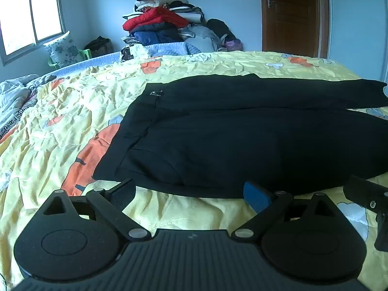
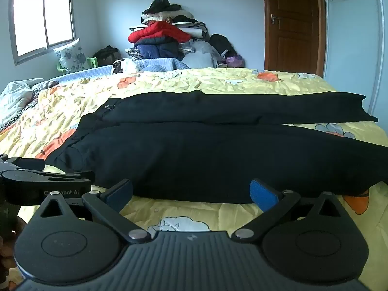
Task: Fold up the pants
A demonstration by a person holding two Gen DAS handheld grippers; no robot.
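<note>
Yellow bed (image 1: 72, 111) carries the black pants (image 1: 218, 133) spread flat near its front edge, both legs side by side, while left gripper (image 1: 191, 194) and right gripper (image 2: 194, 191) hover with fingers apart.

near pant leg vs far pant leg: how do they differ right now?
The near leg lies closest to both grippers, its edge just ahead of the open right gripper; the far leg lies beyond it. The near leg looks broader in view, the far leg narrower. The legs splay apart toward the cuffs, with yellow bedsheet showing between them. Both are black, laid flat, joined at the waistband, unfolded.
</note>
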